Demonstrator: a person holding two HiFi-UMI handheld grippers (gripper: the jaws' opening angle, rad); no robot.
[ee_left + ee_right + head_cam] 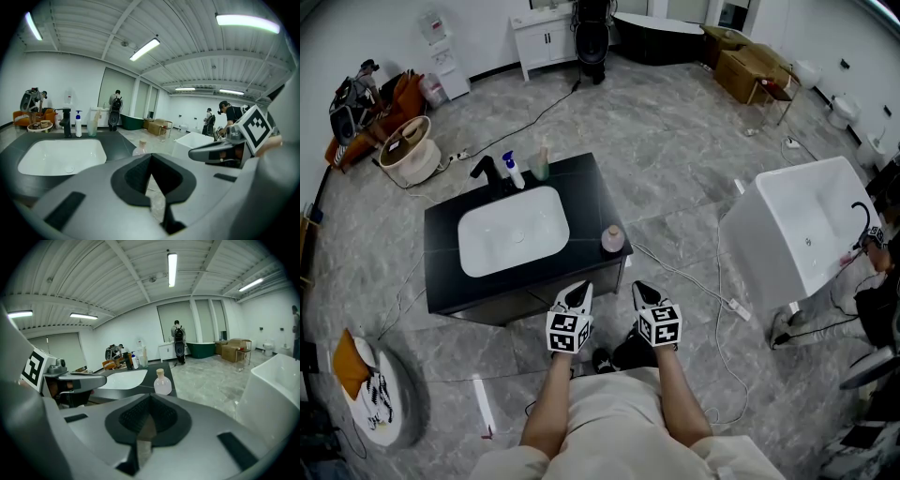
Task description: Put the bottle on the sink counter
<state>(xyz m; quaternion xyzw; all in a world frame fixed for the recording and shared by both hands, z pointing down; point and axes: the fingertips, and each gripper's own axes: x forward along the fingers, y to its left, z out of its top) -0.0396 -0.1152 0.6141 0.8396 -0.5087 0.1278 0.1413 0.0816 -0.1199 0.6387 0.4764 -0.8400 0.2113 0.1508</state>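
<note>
A small round pink bottle [612, 238] with a cork-coloured cap stands upright on the front right corner of the black sink counter [591, 192]. Both grippers hover in front of the counter's near edge, level with each other and apart from the bottle. My left gripper [579, 293] is shut and holds nothing. My right gripper [645, 292] is likewise shut and empty. In the right gripper view the bottle [162, 383] stands just beyond the closed jaws [150, 413]. In the left gripper view only the top of the bottle [140, 148] peeks over the gripper [152, 178].
The white basin [513, 230] fills the counter's middle. A black tap [487, 172], a spray bottle [514, 171] and a tall clear bottle [542, 163] stand along its back edge. A white bathtub [806, 234] stands to the right, with a person [872, 291] beside it. Cables [712, 291] cross the floor.
</note>
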